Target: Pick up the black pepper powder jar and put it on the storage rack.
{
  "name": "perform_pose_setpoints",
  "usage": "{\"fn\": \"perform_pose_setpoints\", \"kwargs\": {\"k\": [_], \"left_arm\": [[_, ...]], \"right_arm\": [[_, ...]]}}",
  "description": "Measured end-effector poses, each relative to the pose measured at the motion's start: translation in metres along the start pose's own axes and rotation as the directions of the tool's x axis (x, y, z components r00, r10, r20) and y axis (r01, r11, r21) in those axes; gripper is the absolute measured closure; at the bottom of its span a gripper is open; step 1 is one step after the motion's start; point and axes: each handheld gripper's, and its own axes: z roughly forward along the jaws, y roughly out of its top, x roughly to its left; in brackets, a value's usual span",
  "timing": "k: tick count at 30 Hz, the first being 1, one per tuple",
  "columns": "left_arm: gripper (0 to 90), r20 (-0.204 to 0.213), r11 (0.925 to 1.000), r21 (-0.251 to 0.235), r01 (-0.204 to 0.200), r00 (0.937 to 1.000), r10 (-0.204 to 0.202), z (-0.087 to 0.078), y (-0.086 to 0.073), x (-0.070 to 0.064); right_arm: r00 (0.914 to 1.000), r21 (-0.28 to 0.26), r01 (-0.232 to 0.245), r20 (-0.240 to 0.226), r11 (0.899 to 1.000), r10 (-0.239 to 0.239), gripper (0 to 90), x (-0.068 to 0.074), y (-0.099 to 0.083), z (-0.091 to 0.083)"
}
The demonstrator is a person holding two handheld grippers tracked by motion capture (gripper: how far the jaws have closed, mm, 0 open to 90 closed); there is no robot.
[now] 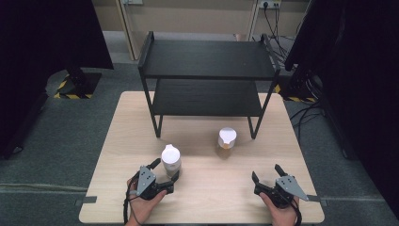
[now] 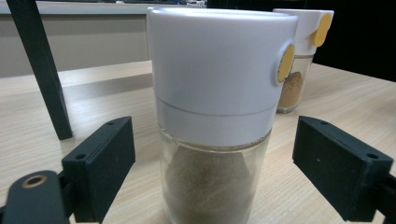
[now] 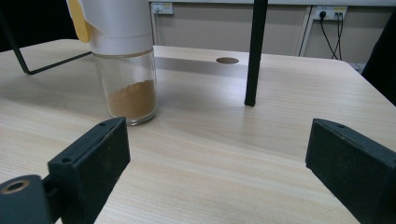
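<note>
**Left gripper staged around near jar, nothing grasped yet**

Left gripper (image 1: 165,171): jaws spread wide, straddling the near glass spice jar with white cap and yellow side button (image 1: 171,161). In the left gripper view the jar (image 2: 215,116) sits dead centre between the two black pads (image 2: 100,165), with a visible gap on both sides. No contact. The jar stands upright on the light wooden table (image 1: 207,193), holding grey-brown powder.

Right gripper (image 1: 268,178): jaws also apart, holding nothing, resting low over the table at about 5 o'clock from table centre. The second glass jar with white cap and tan powder (image 1: 227,138) is at 11 o'clock from it and well apart. In the right gripper view that jar (image 3: 125,65) is off-axis at upper left, not between the pads.

Black two-tier metal shelf rack (image 1: 207,75) sits at 12 o'clock on the table, both tiers bare. The second jar stands just in front of it, near its front right leg (image 1: 252,127).

Status, my read:
- Done: left approach and alignment on the near jar.
- Left: close on the jar body below the cap, lift, place. The rack looks like the destination, but that's a guess.
- The second jar is untouched. You'd need to swing the right gripper toward 11 o'clock to line up.
- Both jars are on the table, so the work is at an early stage.
</note>
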Motion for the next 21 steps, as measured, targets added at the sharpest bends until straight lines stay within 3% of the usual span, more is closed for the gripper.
{"fn": "perform_pose_setpoints", "kwargs": {"k": [8, 21], "left_arm": [[12.4, -0.011, 0.9995, -0.024, 0.022, 0.9997, -0.022, -0.001, 0.003, 0.0], [12.8, -0.027, 0.9995, -0.032, 0.008, 0.9996, -0.009, 0.01, 0.013, -0.005]], "right_arm": [[1.0, 0.009, 0.002, 0.0, 1.0, -0.002, 6.6, 0.001, 0.002, 0.001], [1.0, 0.017, 0.005, 0.0, 1.0, -0.005, 6.5, 0.001, 0.003, 0.002]]}}
